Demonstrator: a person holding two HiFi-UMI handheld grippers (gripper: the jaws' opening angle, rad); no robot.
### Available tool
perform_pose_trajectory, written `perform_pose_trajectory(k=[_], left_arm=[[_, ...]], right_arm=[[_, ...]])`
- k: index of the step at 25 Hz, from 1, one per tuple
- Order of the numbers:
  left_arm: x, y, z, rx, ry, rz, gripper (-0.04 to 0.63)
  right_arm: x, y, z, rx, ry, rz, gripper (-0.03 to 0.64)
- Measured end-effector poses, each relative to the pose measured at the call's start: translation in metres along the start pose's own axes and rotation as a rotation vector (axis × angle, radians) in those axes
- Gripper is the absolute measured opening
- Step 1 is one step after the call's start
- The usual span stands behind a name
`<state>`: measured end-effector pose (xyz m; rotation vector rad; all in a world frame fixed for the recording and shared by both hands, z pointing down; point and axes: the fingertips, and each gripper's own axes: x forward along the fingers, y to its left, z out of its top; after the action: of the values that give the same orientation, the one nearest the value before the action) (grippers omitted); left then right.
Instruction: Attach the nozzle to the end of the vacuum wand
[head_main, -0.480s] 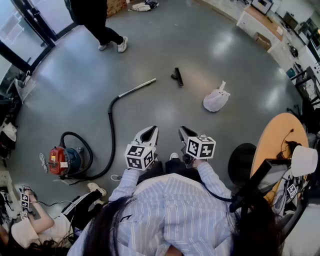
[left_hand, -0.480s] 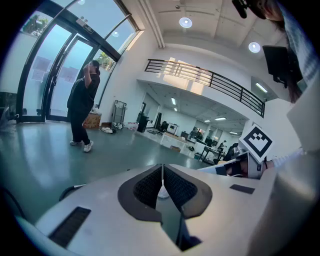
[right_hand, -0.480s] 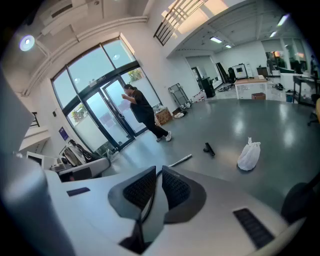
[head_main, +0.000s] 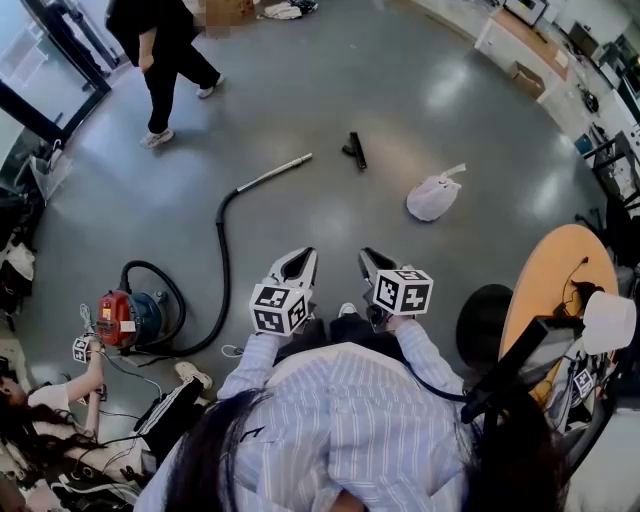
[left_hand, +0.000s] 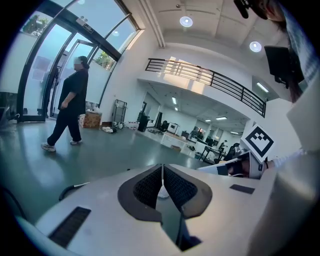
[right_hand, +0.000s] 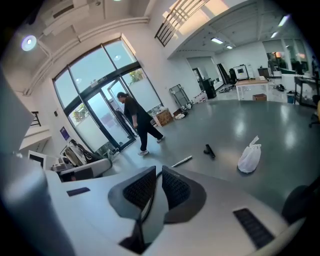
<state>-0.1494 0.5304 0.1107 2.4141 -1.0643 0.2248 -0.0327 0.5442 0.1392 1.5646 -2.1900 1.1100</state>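
Observation:
The black nozzle (head_main: 354, 151) lies on the grey floor ahead of me, also seen in the right gripper view (right_hand: 209, 150). To its left lies the silver vacuum wand (head_main: 275, 173), its free end towards the nozzle with a gap between them. A black hose (head_main: 222, 260) runs from the wand back to the red and teal vacuum (head_main: 125, 320). My left gripper (head_main: 295, 268) and right gripper (head_main: 370, 265) hang side by side in front of my chest, well short of both parts. Both are shut with nothing in them (left_hand: 162, 165) (right_hand: 159, 167).
A white plastic bag (head_main: 433, 197) sits on the floor right of the nozzle. A person in dark clothes (head_main: 160, 50) walks at the far left by the glass doors. Another person (head_main: 60, 440) sits on the floor at my lower left. A round wooden table (head_main: 555, 290) stands at my right.
The walking person has moved left towards the glass doors. The seated person at the lower left has shifted and raised an arm. Both grippers, the nozzle and the wand have stayed put.

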Motion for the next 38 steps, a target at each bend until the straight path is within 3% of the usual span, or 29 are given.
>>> perform_pose_trajectory(k=[8,24,32,38], left_arm=[[0.017,-0.007,0.002,-0.007,-0.001,0.014,0.008],[0.075,-0.051,0.006,-0.065,-0.030,0.060,0.008],[0.091,-0.014,0.013,-0.112,-0.003,0.074,0.008],[0.126,0.040,0.032,-0.124,0.005,0.071,0.008]], right_arm=[[-0.003,-0.015,0.015,-0.035,-0.035,0.009,0.044],[-0.021,-0.086,0.037,-0.095,-0.033,0.057,0.044],[0.017,-0.090,0.046,-0.071,0.014,0.059,0.044],[0.067,-0.096,0.072,-0.053,0.032,0.042,0.044]])
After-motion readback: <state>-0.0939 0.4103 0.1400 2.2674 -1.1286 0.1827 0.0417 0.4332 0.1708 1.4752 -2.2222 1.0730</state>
